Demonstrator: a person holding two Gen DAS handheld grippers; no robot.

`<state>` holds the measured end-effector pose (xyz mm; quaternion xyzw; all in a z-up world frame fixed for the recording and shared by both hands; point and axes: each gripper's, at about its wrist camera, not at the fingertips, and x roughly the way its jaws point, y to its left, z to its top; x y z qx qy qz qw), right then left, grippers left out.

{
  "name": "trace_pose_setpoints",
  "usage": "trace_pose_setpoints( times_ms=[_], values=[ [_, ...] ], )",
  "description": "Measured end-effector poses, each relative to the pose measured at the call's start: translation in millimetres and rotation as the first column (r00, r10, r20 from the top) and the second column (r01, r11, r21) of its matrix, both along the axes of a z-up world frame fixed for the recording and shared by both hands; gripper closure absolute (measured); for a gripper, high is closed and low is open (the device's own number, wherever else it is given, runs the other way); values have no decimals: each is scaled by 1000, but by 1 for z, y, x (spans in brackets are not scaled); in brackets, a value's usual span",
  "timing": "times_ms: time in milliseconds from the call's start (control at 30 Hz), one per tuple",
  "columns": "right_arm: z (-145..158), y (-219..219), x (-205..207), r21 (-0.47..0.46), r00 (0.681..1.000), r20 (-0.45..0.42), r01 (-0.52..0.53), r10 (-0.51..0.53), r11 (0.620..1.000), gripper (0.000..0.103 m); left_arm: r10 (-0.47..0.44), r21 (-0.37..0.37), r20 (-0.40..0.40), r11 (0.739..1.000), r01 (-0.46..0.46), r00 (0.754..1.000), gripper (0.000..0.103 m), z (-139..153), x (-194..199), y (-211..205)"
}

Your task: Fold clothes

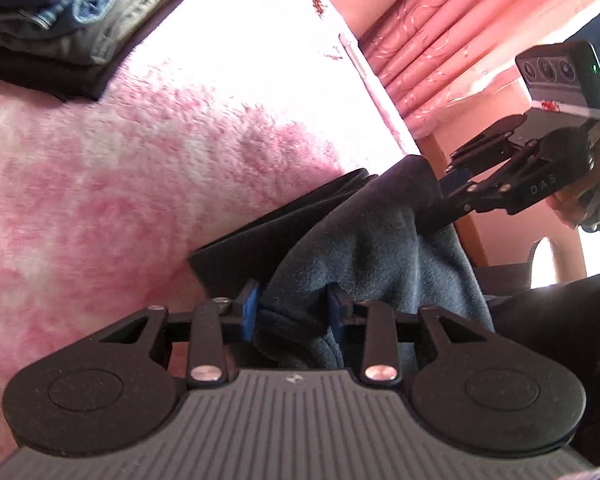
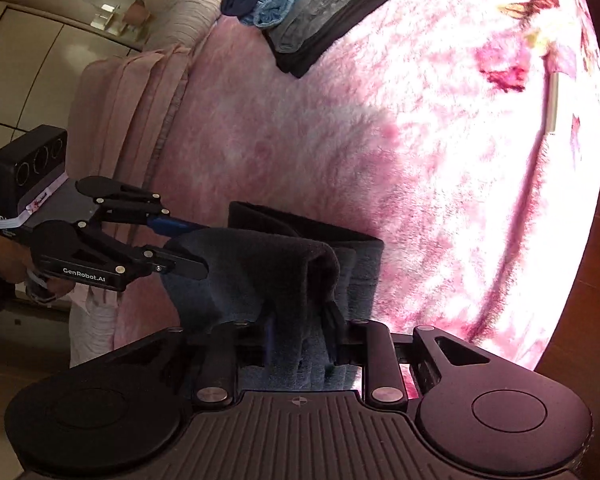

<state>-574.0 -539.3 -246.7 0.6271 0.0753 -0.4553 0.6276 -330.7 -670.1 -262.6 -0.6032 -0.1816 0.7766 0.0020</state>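
A dark blue-grey fleece garment [image 1: 364, 240] hangs between my two grippers above the pink fluffy blanket [image 1: 120, 184]. My left gripper [image 1: 294, 312] is shut on one bunched edge of it; its blue pads [image 1: 249, 312] press the cloth. My right gripper [image 1: 448, 190] grips the far upper corner of the garment. In the right wrist view the right gripper [image 2: 300, 336] is shut on the garment [image 2: 260, 276], and the left gripper [image 2: 188, 246] clamps its other corner. The garment's lower fold [image 2: 320, 228] rests on the blanket [image 2: 340, 140].
A stack of folded clothes [image 1: 48, 20], dark and denim blue, lies at the blanket's far end; it also shows in the right wrist view [image 2: 300, 12]. Pink curtains [image 1: 440, 48] hang beyond the bed. A pink pillow [image 2: 136, 120] lies at the bed's edge.
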Motion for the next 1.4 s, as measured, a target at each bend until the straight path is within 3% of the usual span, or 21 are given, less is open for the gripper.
trace_pose_setpoints(
  times_ms=[200, 333, 433, 533, 600, 700, 800, 867, 933, 1000, 1200, 1300, 1400],
  values=[
    [-20, -12, 5, 24, 1000, -15, 18, -18, 1000, 78, 99, -8, -10, 995, -99, 995, 72, -26, -5, -20],
    [-21, -7, -4, 47, 999, -28, 37, -35, 998, 78, 110, 3, 9, 994, -110, 994, 61, -34, -11, -25],
    [-4, -1, -7, 26, 996, -89, 25, -23, 999, 78, 121, -39, -9, 992, -122, 993, 60, -15, -1, -25],
    [25, 2, 1, -40, 981, -194, -2, -6, 999, 78, 171, -117, -41, 978, -174, 985, 67, 12, 15, -20],
    [47, 4, 11, -114, 959, -284, -39, 6, 993, 78, 186, -129, -61, 973, -193, 981, 69, 26, 24, -11],
    [67, 0, 30, -193, 933, -352, -148, 72, 970, 78, 159, -93, -82, 982, -166, 984, 69, 36, 30, 11],
    [63, -8, 55, -198, 894, -409, -283, 184, 938, 78, 131, -69, -50, 989, -134, 990, 68, 15, 23, 32],
    [54, -14, 71, -178, 848, -465, -369, 253, 912, 78, 134, -110, -26, 985, -136, 991, 71, -5, 17, 37],
    [40, -16, 81, -134, 775, -556, -440, 300, 888, 78, 148, -125, -8, 981, -148, 989, 76, -19, 13, 31],
    [24, -14, 77, -89, 730, -601, -466, 326, 880, 78, 157, -129, 4, 979, -155, 988, 75, -32, 10, 23],
    [6, -18, 59, -71, 758, -563, -440, 328, 895, 78, 154, -147, 21, 978, -149, 988, 74, -39, 6, 19],
    [4, -13, 56, -60, 756, -561, -444, 337, 894, 78, 162, -165, 18, 974, -157, 987, 73, -39, 6, 24],
    [-4, -18, 52, -63, 781, -531, -425, 330, 903, 78, 185, -177, 14, 968, -180, 983, 73, -43, 4, 26]
  ],
)
